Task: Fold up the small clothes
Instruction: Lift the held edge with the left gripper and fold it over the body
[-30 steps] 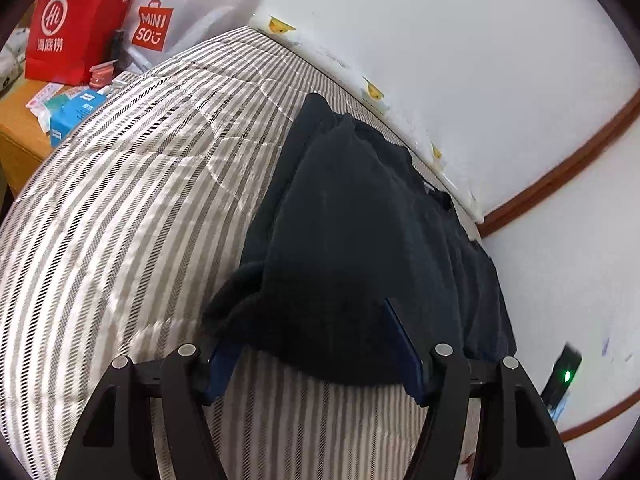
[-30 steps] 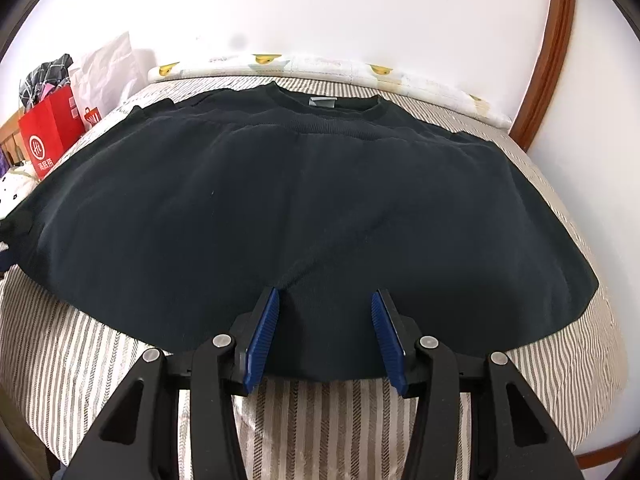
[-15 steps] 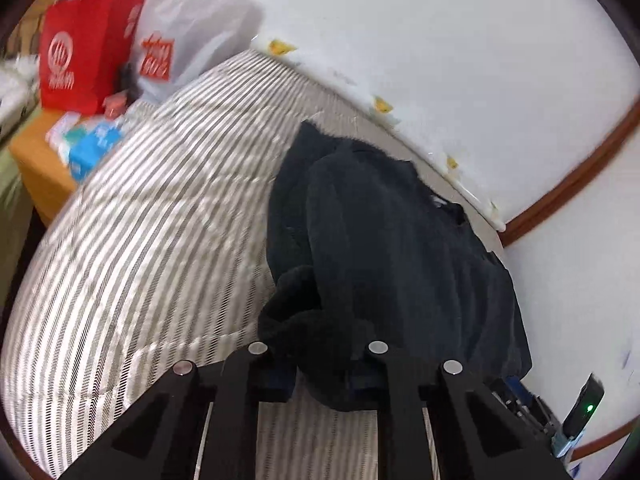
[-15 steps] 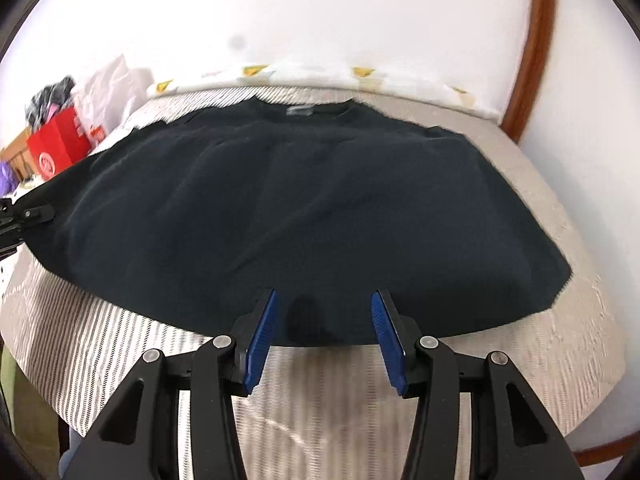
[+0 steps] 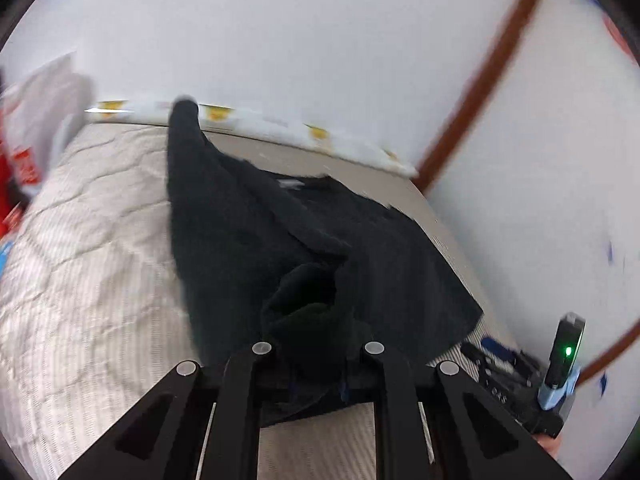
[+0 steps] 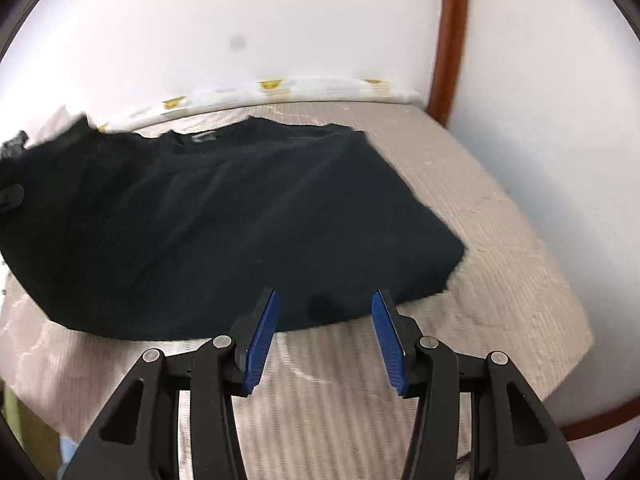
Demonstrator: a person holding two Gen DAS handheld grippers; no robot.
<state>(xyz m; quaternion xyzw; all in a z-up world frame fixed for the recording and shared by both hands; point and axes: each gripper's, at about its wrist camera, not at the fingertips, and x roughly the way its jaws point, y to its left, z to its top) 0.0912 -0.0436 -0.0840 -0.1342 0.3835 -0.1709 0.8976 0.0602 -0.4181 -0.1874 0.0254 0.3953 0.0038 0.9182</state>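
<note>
Left wrist view: the left gripper (image 5: 318, 364) has just been closing and now pinches a bunched fold of the black sweater (image 5: 248, 232), the dark knit swallowing its pads. That edge is lifted off the striped bed cover (image 5: 92, 248), and the cloth runs away from the tongs as a raised ridge toward the white wall (image 5: 300, 40). The rest of the garment lies flat on the bed further right, near the corner with the brown trim (image 5: 476, 92). At lower right the other tool shows a green light (image 5: 567, 351).

Right wrist view: the right gripper (image 6: 325, 334) hangs with its blue pads (image 6: 262, 334) set moderately apart and nothing between them, just short of the sweater's (image 6: 224, 220) near hem. The sweater is spread across the bed cover (image 6: 472, 280), collar toward the wall (image 6: 280, 20); its left side is blurred.
</note>
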